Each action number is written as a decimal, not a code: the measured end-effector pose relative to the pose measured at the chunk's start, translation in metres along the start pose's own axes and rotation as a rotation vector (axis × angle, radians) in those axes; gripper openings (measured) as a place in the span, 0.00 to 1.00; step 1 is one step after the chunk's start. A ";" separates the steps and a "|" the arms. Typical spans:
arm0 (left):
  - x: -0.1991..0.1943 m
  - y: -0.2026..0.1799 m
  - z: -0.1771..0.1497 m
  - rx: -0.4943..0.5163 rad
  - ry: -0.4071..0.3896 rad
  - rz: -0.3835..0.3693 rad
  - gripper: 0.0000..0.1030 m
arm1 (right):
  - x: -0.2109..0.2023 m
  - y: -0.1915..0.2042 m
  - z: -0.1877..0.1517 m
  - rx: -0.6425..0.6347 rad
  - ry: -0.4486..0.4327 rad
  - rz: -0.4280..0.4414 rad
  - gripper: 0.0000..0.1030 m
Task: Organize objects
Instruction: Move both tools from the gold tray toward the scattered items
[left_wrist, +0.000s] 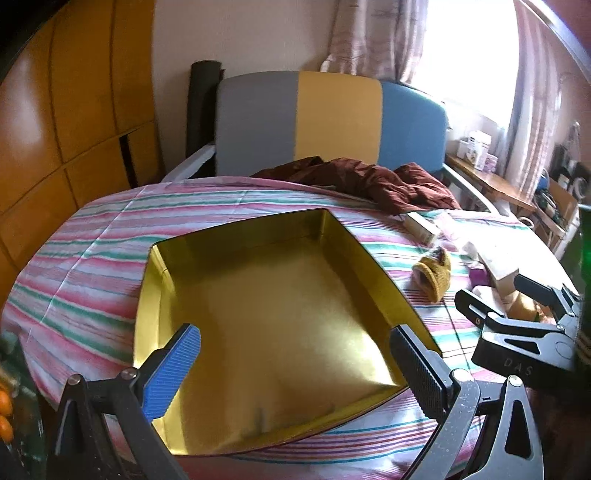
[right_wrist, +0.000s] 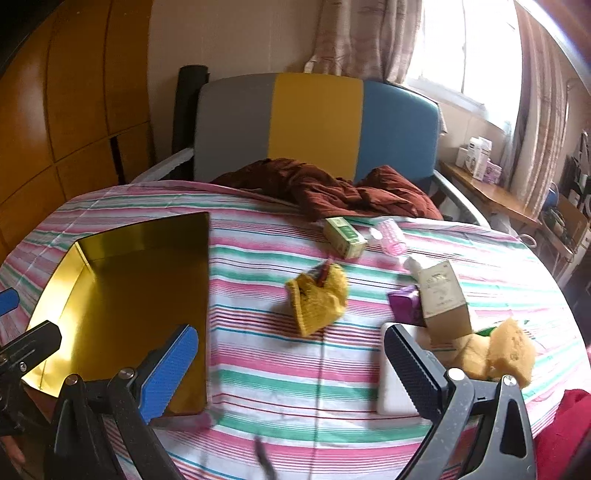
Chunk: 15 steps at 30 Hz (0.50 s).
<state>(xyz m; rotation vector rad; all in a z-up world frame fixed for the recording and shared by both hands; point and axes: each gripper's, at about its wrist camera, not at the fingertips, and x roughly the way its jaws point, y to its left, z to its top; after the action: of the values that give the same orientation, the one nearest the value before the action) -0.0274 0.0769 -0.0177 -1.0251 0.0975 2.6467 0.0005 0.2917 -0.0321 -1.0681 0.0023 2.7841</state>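
A gold tin box (left_wrist: 258, 317) lies open and empty on the striped cloth; it also shows in the right wrist view (right_wrist: 122, 295). My left gripper (left_wrist: 295, 373) is open and empty over its near part. My right gripper (right_wrist: 291, 373) is open and empty above the cloth, right of the box; it also shows in the left wrist view (left_wrist: 517, 306). Loose items lie to the right: a yellow knitted piece (right_wrist: 317, 295), a green carton (right_wrist: 343, 236), a pink hair roller (right_wrist: 391, 236), a tan box (right_wrist: 443, 295), a purple packet (right_wrist: 404, 302), yellow sponges (right_wrist: 498, 354) and a white block (right_wrist: 391, 384).
A dark red garment (right_wrist: 332, 192) is heaped at the table's far edge against a grey, yellow and blue chair (right_wrist: 317, 122). A wooden wardrobe (right_wrist: 55, 110) stands at the left. A cluttered shelf (right_wrist: 491, 192) is at the right under the window.
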 end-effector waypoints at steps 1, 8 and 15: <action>0.000 -0.004 0.001 0.010 -0.007 -0.011 1.00 | 0.000 -0.005 0.000 0.007 0.001 -0.004 1.00; 0.005 -0.032 0.011 0.074 -0.009 -0.088 1.00 | -0.008 -0.064 0.000 0.145 0.046 0.009 1.00; 0.014 -0.068 0.014 0.158 0.025 -0.160 1.00 | -0.032 -0.157 -0.007 0.270 0.125 0.002 1.00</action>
<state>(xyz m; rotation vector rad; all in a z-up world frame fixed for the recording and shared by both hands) -0.0262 0.1474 -0.0132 -0.9721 0.2172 2.4397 0.0516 0.4412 -0.0074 -1.1657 0.3823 2.6157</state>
